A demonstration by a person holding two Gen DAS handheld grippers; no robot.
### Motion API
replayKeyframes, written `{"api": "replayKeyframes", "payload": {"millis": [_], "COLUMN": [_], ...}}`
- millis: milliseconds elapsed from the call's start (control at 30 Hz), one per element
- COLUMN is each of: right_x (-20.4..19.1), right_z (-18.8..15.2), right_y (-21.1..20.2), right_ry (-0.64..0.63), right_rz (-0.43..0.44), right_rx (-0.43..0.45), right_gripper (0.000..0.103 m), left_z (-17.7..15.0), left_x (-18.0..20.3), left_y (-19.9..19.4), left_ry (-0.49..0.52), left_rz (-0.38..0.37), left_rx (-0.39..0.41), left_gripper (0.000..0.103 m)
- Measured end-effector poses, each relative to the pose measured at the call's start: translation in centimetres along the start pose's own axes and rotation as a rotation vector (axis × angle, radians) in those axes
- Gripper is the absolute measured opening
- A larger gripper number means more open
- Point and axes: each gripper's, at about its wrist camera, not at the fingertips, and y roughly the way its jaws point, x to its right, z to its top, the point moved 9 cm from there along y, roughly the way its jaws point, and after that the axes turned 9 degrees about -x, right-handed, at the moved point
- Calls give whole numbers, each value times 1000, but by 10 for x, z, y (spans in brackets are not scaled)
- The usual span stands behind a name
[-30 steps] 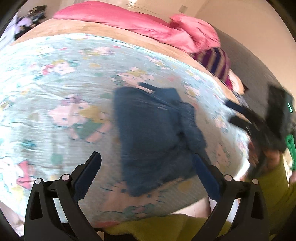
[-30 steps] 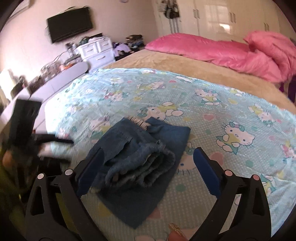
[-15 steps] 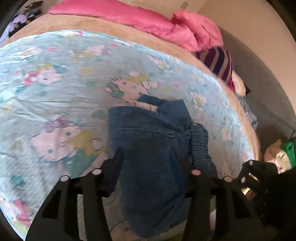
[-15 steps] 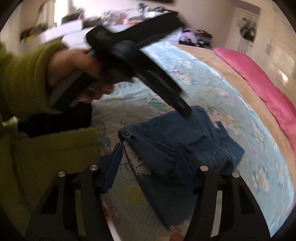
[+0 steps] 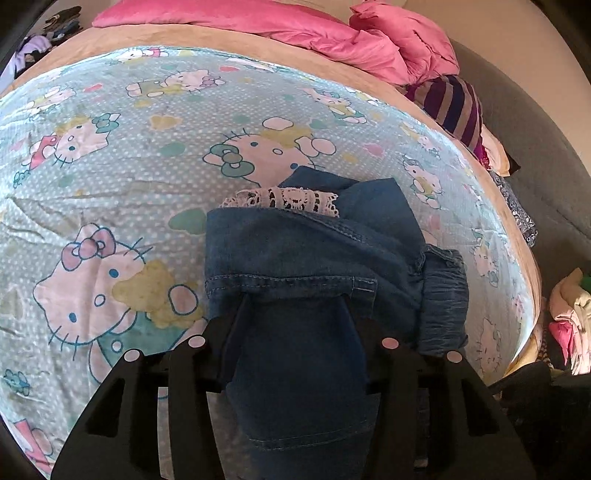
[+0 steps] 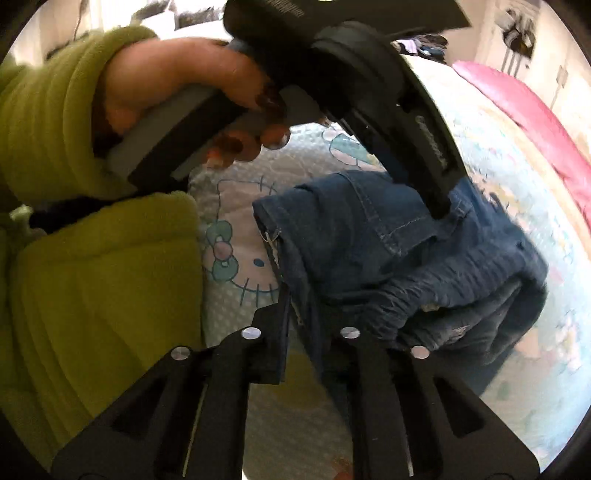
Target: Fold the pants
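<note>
Folded blue denim pants [image 5: 314, 258] with a white lace trim [image 5: 284, 197] lie on the cartoon-cat bed sheet [image 5: 110, 166]. My left gripper [image 5: 297, 308] points down at their near end, half closed and pressing a thick fold of denim between its fingers. In the right wrist view the pants [image 6: 406, 258] lie just ahead. My right gripper [image 6: 306, 314] is closing, nearly shut, on a thin edge of the denim at their near left corner. A hand [image 6: 166, 85] in a green sleeve holds the left gripper, whose fingers [image 6: 424, 147] reach down onto the denim.
A pink duvet [image 5: 314, 29] runs along the far side of the bed. A striped garment [image 5: 454, 107] lies at the right edge, where the mattress drops off. A pile of clothes [image 5: 569, 317] sits beyond it. The green-sleeved arm [image 6: 92, 295] fills the left of the right wrist view.
Both grippers came down onto the pants and narrowed from wide open to gripping denim. The right one rolled and swung in beside the left hand.
</note>
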Motion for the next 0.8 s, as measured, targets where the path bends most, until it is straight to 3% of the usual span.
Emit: {"api": "replayKeyframes", "payload": {"millis": [67,167,300,433,467,500,800], "right_x": [-3,0,12,30,34,39,71], "right_z": [1,4,7,4,4,3,5], "right_y": [-8,-31,-65,-93,-98,-102,-110], "right_ry": [7,56,121,191,208,227,376], "right_rz": [22,40,5,-58,-70,-83,-154], "right_rx": [8,55,135,188,193,200,275], "right_gripper": [21,32,51,61,65,67,82], "left_z": [0,-1,-4,-6,-7,-7,-14], "left_x": [1,5,9,11,11,11,17], "left_y": [-3,-9,-21,-31,-35,-37,-54], "left_ry": [-7,-11,-4,-4,-4,-6,18], "left_rz": [-5,-25,-18,-12,-7,-6,15], "left_rx": [7,19,46,71,78,85,114], "left_gripper": [49,60,66,70,75,80,80]}}
